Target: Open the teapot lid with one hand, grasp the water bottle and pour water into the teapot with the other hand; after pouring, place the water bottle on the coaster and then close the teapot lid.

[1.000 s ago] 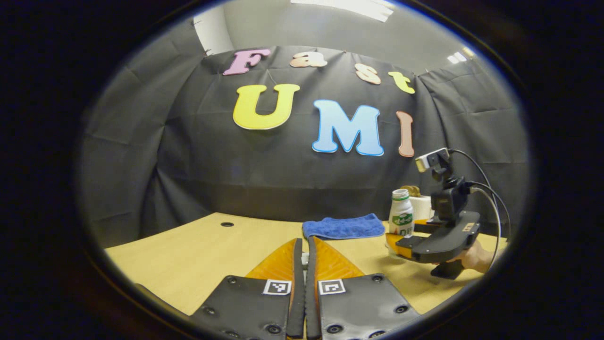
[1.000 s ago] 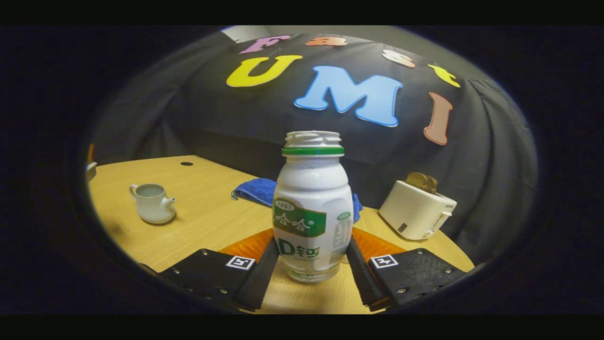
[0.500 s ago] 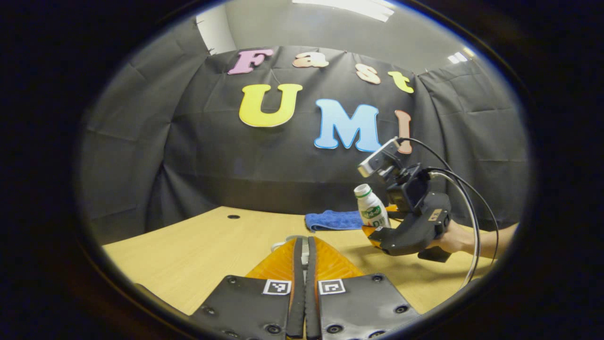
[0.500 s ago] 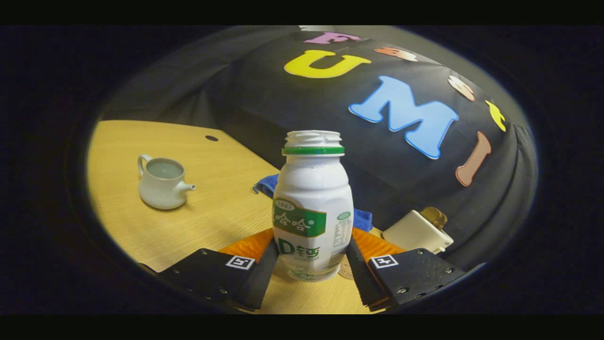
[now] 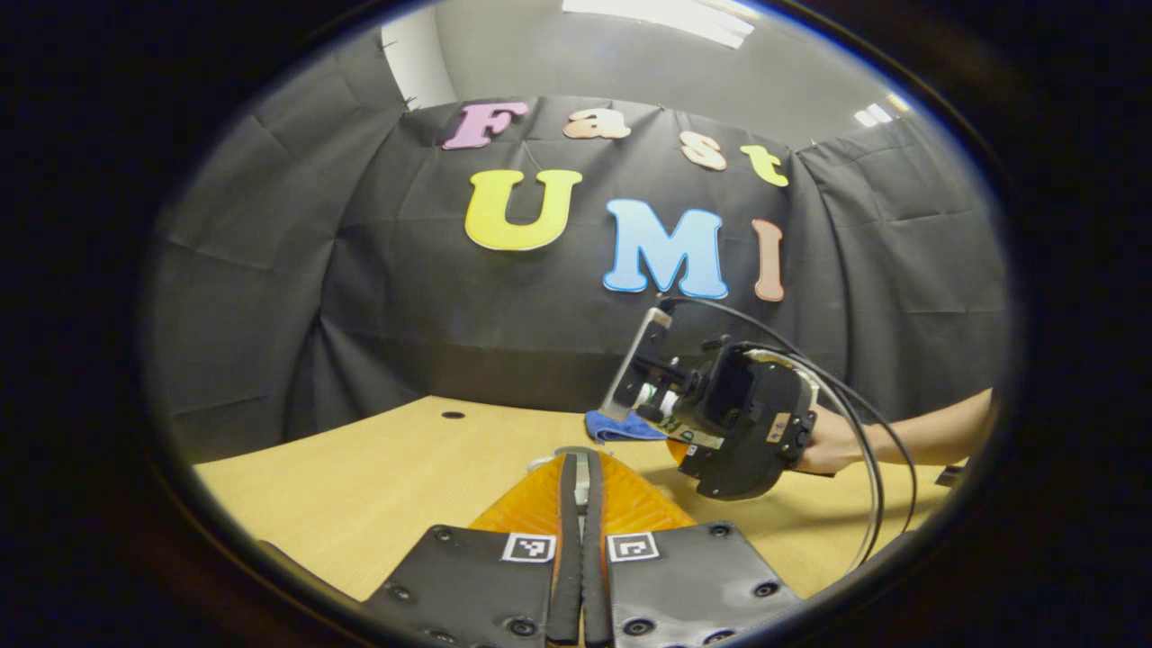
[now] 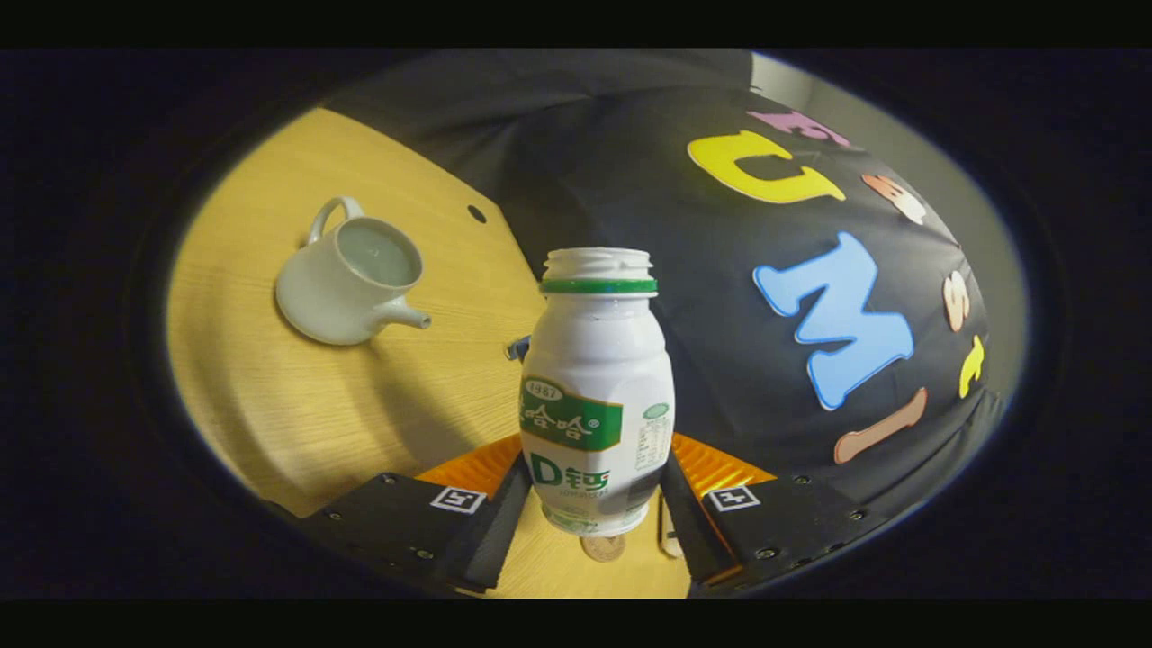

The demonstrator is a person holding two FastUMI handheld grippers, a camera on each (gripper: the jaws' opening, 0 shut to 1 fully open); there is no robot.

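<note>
Since a second ago the right gripper [image 6: 596, 504] has lifted the water bottle [image 6: 594, 396] off the counter [image 6: 297, 405] and swung it left, tipping it toward the teapot [image 6: 353, 274]; in the right gripper view the teapot, small and far to the left before, now sits larger and closer to the bottle's mouth.

One wooden counter carries everything, with one small dark hole [image 5: 453, 415] near its far edge. One right gripper, seen from the left gripper view [image 5: 733, 423], hangs tilted above the counter, held by one hand [image 5: 823, 443] with cables looping off it. Its jaws are clamped on the lower body of the single water bottle, one finger on each side; the bottle is uncapped, white with a green ring at the neck.

One teapot stands on the counter, lid off, its open mouth showing a pale inside, spout pointing toward the bottle, handle on the far side. One blue cloth [image 5: 616, 427] lies behind the raised gripper.

One left gripper [image 5: 582, 504] has its jaws nearly together, and a small pale thing [image 5: 581, 472] sits between the tips, probably the teapot lid, though too little of it shows to be sure.

One round brown coaster [image 6: 602, 548] peeks out below the bottle's base, apart from it.
</note>
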